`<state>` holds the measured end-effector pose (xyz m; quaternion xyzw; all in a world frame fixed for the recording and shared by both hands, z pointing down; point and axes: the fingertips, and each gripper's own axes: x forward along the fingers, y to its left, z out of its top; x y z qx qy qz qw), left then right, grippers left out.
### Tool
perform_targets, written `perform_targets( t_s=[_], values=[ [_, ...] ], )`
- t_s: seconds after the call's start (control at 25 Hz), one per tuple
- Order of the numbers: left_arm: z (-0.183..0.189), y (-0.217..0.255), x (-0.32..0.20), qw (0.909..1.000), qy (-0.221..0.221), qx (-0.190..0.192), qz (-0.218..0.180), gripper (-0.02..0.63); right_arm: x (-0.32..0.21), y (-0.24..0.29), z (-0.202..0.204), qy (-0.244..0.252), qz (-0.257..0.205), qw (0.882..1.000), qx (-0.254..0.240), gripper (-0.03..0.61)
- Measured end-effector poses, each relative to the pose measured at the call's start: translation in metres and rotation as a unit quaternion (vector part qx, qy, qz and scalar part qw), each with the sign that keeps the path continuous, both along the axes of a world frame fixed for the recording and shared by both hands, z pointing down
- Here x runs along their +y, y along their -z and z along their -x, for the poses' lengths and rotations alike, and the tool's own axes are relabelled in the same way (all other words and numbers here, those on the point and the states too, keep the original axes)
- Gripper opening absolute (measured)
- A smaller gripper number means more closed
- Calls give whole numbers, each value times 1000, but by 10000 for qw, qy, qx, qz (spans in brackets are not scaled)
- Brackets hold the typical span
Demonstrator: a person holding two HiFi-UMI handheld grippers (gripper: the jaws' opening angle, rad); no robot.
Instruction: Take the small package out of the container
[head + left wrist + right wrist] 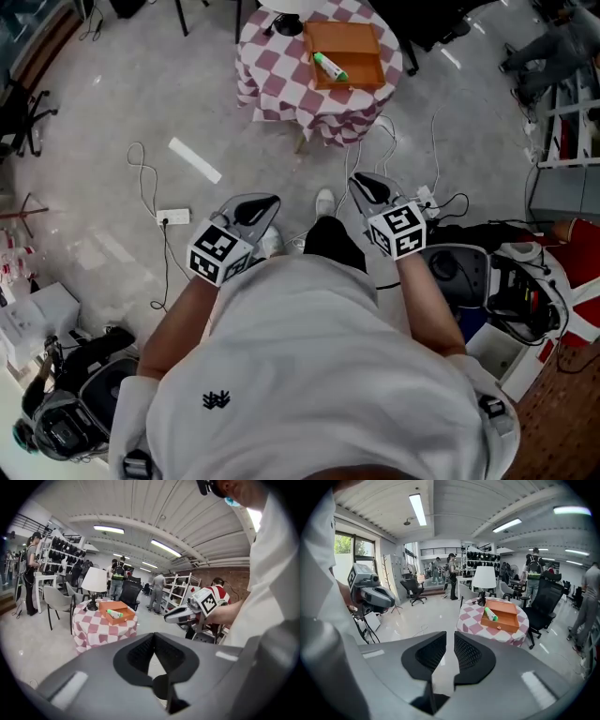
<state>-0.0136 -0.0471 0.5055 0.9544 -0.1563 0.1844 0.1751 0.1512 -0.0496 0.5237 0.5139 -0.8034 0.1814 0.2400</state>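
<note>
Package [330, 67]: green and white, lying inside the orange container [359, 49].
Container: on the checkered table [272, 80], well apart from both hand-held grippers.
Left hand-held gripper [265, 202]: jaw tips pressed together, nothing held.
Right hand-held gripper [361, 181]: jaws slightly spread, nothing between them, level with the left one.

Big open lab or workshop hall, not home. Top of both gripper views: white ribbed ceiling [454, 513], long fluorescent strip lights [417, 508]. Right gripper view centre: white metal rack of dark headgear [480, 555], black swivel office chair [546, 603], standing people [452, 571]. Head view left: white power strip [172, 217], loose white cables [141, 167] on polished grey floor [103, 112]
</note>
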Motion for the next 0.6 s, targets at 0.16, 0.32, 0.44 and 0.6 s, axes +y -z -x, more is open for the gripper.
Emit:
perform_targets(
  t_s=[0.16, 0.32, 0.44, 0.6],
  values=[
    [4, -3, -36, 9992, 395, -78, -8, 55, -60, -12, -19, 227, -1, 9997, 108, 37],
    [6, 2, -76, 9961, 853, -194, -67, 55, -126, -27, -39, 481, 75, 9986, 218, 51],
    [-4, 11, -106, 9936, 1100, -216, -119, 55, -177, -36, -56, 681, 134, 9970, 355, 61],
    [-19, 20, -142, 9888, 1449, -299, -184, 56, -237, -56, -77, 906, 213, 9940, 580, 80]
  ],
)
